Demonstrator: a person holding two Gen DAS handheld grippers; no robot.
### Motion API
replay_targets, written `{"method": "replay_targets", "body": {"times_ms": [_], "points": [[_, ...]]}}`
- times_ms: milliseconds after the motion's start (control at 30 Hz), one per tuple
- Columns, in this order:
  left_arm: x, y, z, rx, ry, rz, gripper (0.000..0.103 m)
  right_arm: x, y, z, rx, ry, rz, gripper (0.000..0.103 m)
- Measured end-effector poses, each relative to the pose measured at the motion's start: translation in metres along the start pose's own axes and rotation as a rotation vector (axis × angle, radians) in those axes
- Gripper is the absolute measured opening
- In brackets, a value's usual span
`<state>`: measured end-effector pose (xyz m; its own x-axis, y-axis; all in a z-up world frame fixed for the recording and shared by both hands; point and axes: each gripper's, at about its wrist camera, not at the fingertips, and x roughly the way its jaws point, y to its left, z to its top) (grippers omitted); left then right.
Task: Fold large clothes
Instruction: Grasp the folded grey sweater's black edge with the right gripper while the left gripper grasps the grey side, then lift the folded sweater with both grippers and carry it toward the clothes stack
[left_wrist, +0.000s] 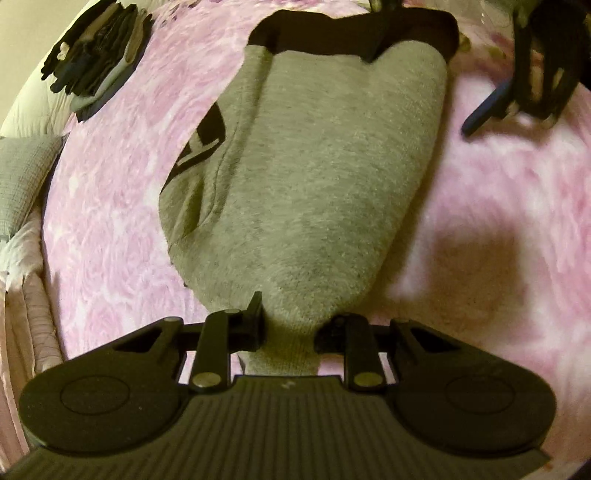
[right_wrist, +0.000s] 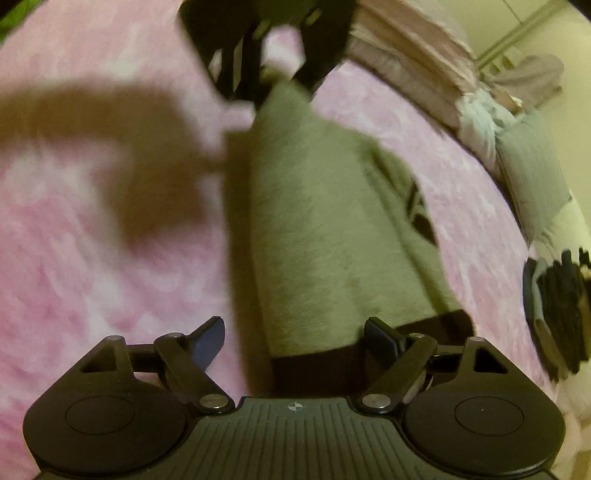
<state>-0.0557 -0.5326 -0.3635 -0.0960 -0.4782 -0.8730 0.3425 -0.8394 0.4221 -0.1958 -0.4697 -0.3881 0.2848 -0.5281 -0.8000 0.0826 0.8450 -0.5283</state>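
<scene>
**Grey sweater pinched at one end, free at the other**

A grey sweater (left_wrist: 325, 166) lies folded into a long strip on a pink blanket (left_wrist: 110, 221) covering the bed. The left gripper (left_wrist: 290, 328) has its jaws drawn narrow on the near end of the strip: the knit bunches between the two fingers and is held there, and the rest of the garment runs away from that gripper toward a black band (left_wrist: 354, 37) at the far end.

The right gripper (right_wrist: 295, 339) sits at that black-banded end with its jaws spread wide. The band lies between and just under the fingers, but the pads do not press on it.

On the sweater's folded-under side a black printed mark (left_wrist: 201, 147) shows. It may be lettering, but too much is tucked away and blurred to read.

A stack of folded dark clothes (left_wrist: 96, 55) sits near the blanket's edge, well apart from the sweater, and a grey pillow (left_wrist: 22, 177) lies beside the bed's edge.
</scene>
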Motion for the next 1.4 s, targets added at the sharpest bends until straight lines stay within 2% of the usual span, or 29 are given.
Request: {"method": "replay_targets", "body": {"times_ms": [67, 100, 200, 233, 267, 300, 467, 633, 700, 767, 900, 1100, 1200, 1400], "points": [[-0.003, -0.006, -0.002, 0.010, -0.001, 0.003, 0.020, 0.006, -0.004, -0.009, -0.001, 0.009, -0.054, 0.075], [-0.003, -0.009, -0.002, 0.022, 0.000, 0.012, 0.021, 0.007, -0.008, -0.013, 0.007, 0.021, -0.071, 0.059], [-0.001, -0.020, -0.002, 0.048, 0.014, 0.061, 0.034, 0.003, -0.023, -0.021, 0.024, 0.001, -0.025, 0.038], [0.003, -0.023, -0.001, 0.060, 0.024, 0.092, 0.045, -0.001, -0.028, -0.020, 0.033, -0.003, -0.013, 0.034], [0.003, -0.028, -0.001, 0.071, 0.030, 0.120, 0.052, -0.004, -0.035, -0.019, 0.055, -0.007, 0.003, 0.031], [0.000, -0.032, -0.001, 0.077, 0.030, 0.135, 0.052, -0.009, -0.040, -0.019, 0.073, -0.008, 0.015, 0.030], [-0.009, -0.051, 0.003, 0.146, 0.001, 0.198, 0.060, -0.024, -0.061, -0.007, 0.129, -0.010, 0.057, 0.028], [0.008, -0.051, 0.014, 0.200, -0.021, 0.204, 0.060, -0.039, -0.061, -0.007, 0.118, -0.009, 0.071, 0.027], [0.013, -0.046, 0.020, 0.195, -0.005, 0.174, 0.039, -0.044, -0.061, -0.009, 0.109, -0.003, 0.075, 0.026], [0.009, -0.043, 0.025, 0.187, 0.000, 0.146, 0.031, -0.051, -0.064, -0.008, 0.103, 0.002, 0.078, 0.026], [-0.025, -0.029, 0.038, 0.129, 0.006, 0.081, 0.028, -0.080, -0.079, -0.006, 0.096, 0.008, 0.116, 0.025], [-0.087, -0.015, 0.062, 0.029, 0.038, -0.046, 0.028, -0.147, -0.090, -0.004, 0.063, 0.022, 0.209, 0.025], [-0.117, -0.019, 0.070, 0.031, 0.042, -0.087, 0.028, -0.178, -0.092, -0.006, 0.081, 0.026, 0.238, 0.025], [-0.168, -0.032, 0.089, 0.030, 0.037, -0.118, 0.028, -0.232, -0.100, -0.018, 0.108, 0.021, 0.283, 0.025]]}}
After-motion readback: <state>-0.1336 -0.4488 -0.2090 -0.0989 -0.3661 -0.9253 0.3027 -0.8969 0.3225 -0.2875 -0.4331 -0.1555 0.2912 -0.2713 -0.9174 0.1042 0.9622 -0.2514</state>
